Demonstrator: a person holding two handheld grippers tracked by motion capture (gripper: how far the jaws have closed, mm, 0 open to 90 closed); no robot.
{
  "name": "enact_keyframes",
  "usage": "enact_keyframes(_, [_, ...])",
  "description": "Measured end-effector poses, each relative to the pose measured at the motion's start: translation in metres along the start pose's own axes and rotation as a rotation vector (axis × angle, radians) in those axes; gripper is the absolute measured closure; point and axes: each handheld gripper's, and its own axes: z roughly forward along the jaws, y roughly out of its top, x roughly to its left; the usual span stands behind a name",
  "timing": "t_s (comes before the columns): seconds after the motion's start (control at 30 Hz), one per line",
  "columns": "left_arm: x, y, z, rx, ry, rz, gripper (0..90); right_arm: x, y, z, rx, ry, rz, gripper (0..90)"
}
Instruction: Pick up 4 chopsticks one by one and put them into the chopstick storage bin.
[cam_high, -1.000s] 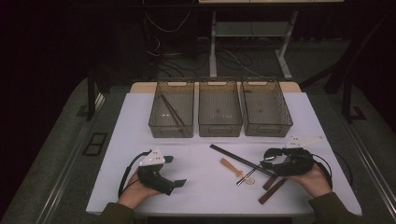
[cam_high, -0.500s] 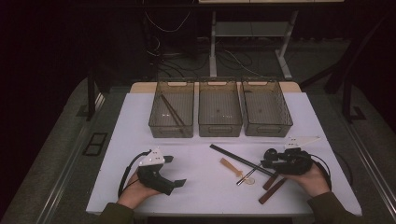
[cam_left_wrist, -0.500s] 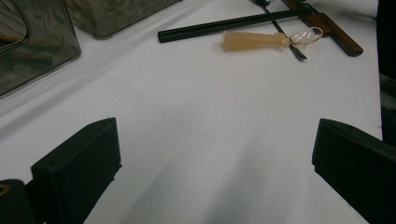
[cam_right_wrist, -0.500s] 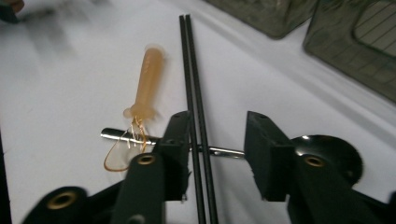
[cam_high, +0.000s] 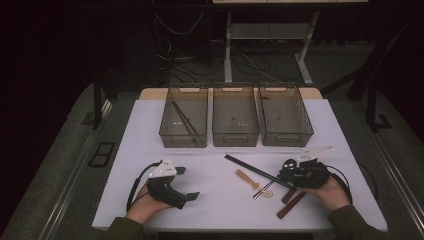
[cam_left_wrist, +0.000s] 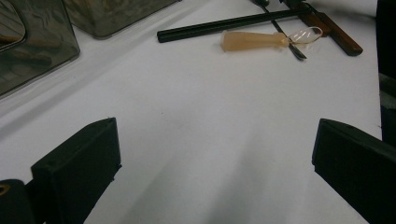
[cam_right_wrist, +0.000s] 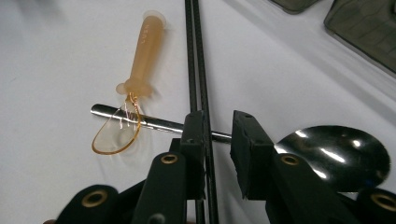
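My right gripper (cam_right_wrist: 219, 128) hangs low over a metal spoon (cam_right_wrist: 336, 154). Its jaws have just been closing and stand narrow, with a gap still between the pads. The spoon's handle crosses that gap, and a pair of black chopsticks (cam_right_wrist: 194, 56) runs under the left jaw. An amber-handled wire loop (cam_right_wrist: 147, 51) lies on the handle's far end. In the high view the right gripper (cam_high: 284, 175) is at the front right, over the chopsticks (cam_high: 252, 170). My left gripper (cam_high: 186, 182) rests at the front left, wide open over bare white table (cam_left_wrist: 201, 140).
Three clear grey bins stand in a row at the back: the left one (cam_high: 170, 135) holds brown chopsticks (cam_high: 184, 120), then the middle (cam_high: 235, 136) and the right (cam_high: 300, 135). Brown wooden sticks (cam_high: 291, 204) lie by my right hand. The table's front edge is close.
The right gripper's jaws have drawn together over the spoon handle and chopsticks. The left gripper and the utensils lie as before.
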Motion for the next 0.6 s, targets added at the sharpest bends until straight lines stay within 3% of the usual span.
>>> enact_keyframes(0.6, [0.0001, 0.0000, 0.0007, 0.002, -0.002, 0.001, 0.8, -0.0009, -0.0006, 0.0059, 0.043, 0.004, -0.016, 80.5])
